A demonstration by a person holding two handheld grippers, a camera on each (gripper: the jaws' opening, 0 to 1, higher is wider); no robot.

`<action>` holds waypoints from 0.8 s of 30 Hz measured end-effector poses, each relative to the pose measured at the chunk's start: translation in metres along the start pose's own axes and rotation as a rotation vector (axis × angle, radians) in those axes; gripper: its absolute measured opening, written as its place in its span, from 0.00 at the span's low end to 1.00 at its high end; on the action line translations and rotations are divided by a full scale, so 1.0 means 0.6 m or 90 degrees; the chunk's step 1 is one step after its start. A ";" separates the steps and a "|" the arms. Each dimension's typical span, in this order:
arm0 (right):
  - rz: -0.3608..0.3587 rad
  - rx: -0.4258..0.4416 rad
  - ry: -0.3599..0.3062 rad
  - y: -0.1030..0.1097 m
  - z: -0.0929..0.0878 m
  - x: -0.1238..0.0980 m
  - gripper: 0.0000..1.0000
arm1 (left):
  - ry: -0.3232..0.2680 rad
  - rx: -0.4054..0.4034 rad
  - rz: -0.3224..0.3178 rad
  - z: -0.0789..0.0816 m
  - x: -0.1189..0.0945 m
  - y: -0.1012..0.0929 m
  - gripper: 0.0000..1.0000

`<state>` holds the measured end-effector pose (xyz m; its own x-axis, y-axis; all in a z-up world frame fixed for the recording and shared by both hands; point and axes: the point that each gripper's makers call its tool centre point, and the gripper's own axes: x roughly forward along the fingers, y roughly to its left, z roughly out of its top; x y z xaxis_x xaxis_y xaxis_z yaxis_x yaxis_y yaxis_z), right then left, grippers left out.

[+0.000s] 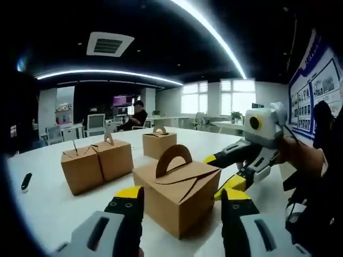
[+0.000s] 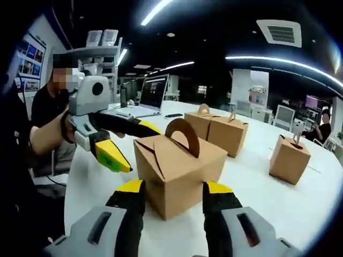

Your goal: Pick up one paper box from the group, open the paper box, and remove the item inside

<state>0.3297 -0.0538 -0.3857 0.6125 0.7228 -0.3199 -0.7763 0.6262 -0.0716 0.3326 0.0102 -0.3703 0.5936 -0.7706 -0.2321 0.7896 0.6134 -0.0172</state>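
Note:
A brown paper box (image 1: 179, 195) with an arched handle stands closed on the white table (image 1: 43, 203). My left gripper (image 1: 182, 193) is open, its yellow-tipped jaws straddling the box's near corner. My right gripper (image 1: 218, 174) reaches in from the right, open, its tips just beside the box's right face. In the right gripper view the same box (image 2: 179, 166) sits between the jaws of my right gripper (image 2: 172, 187), which is open. My left gripper (image 2: 139, 149) comes in from the left, open, close to the box's upper left edge.
Two more boxes (image 1: 96, 163) stand side by side at the left, a third box (image 1: 159, 142) behind. A small black object (image 1: 25, 181) lies near the table edge. A laptop (image 2: 144, 99) sits at the far end. A person (image 1: 136, 115) sits beyond.

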 end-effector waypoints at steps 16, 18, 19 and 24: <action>-0.037 0.056 -0.016 -0.038 0.001 -0.168 0.53 | 0.085 0.006 0.042 -0.032 -0.196 0.033 0.66; -0.045 0.058 -0.013 -0.042 0.000 -0.187 0.53 | 0.086 0.014 0.049 -0.026 -0.211 0.030 0.66; -0.047 0.063 -0.009 -0.043 -0.001 -0.194 0.53 | 0.085 0.011 0.056 -0.023 -0.217 0.032 0.66; -0.056 0.061 0.018 -0.033 -0.009 -0.232 0.56 | 0.100 0.004 0.105 -0.016 -0.245 0.049 0.65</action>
<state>0.2593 -0.1683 -0.3449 0.6716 0.6568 -0.3428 -0.7019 0.7122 -0.0106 0.2670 0.1432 -0.3462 0.6832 -0.6234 -0.3802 0.6856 0.7269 0.0399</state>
